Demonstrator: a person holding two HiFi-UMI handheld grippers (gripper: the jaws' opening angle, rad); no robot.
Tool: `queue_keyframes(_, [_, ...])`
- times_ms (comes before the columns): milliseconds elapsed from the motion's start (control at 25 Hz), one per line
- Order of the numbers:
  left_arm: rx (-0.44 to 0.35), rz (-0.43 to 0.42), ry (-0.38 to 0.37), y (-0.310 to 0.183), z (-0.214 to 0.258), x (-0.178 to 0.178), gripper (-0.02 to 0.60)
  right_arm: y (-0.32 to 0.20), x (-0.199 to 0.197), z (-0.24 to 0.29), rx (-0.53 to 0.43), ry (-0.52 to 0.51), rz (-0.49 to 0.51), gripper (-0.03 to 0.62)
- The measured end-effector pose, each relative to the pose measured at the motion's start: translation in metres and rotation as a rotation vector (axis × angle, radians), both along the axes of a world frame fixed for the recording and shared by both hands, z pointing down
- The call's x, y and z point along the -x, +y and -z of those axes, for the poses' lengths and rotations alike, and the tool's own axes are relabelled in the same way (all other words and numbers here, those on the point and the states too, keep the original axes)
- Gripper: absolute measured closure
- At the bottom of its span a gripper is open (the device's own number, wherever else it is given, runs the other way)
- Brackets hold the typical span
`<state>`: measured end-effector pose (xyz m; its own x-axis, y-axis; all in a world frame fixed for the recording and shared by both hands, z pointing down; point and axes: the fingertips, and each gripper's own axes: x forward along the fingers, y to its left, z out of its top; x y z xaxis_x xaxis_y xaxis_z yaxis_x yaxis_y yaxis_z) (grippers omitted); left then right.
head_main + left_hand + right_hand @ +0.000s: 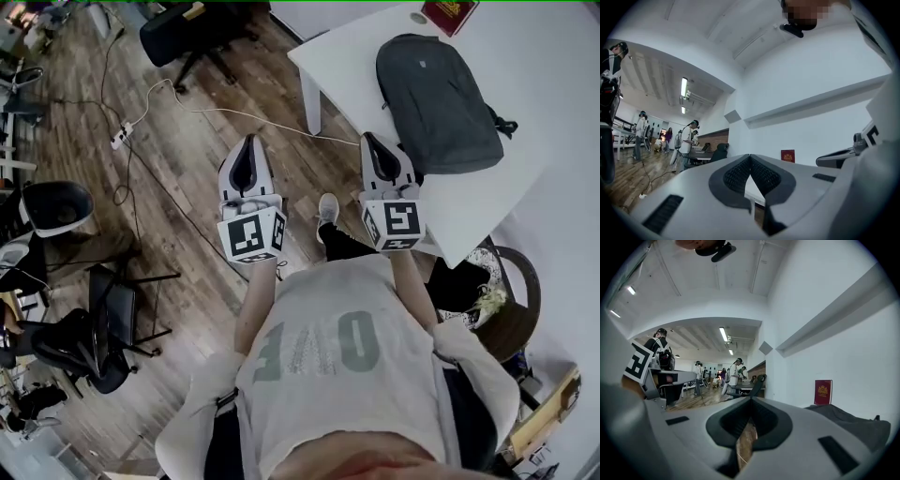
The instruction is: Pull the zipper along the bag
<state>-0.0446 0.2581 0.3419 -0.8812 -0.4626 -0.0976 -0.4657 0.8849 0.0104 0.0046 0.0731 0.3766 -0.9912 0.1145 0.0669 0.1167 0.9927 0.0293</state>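
Grey bag (439,103) lies on the white surface (530,56), far right. Nearer, the left gripper (250,142) and right gripper (372,142) hang pressed together, empty.

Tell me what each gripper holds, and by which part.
Nothing is held: the left gripper and right gripper are shut and empty, clear of the dark grey fabric backpack.

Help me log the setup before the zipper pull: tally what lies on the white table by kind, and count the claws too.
Backpack, dark grey: 1
Red booklet: 1
Small round item, too small to identify: 1
Claws: 2 (left claw, right claw, both shut and empty, held short of the table)
Total: 5
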Motion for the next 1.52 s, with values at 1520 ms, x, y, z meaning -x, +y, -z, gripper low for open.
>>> queue_keyframes(1520, [-0.015,0.006,-0.067,-0.060,0.023,0.204,0.554,-0.042,0.213,0.031,0.033,-0.074,0.033,0.565])
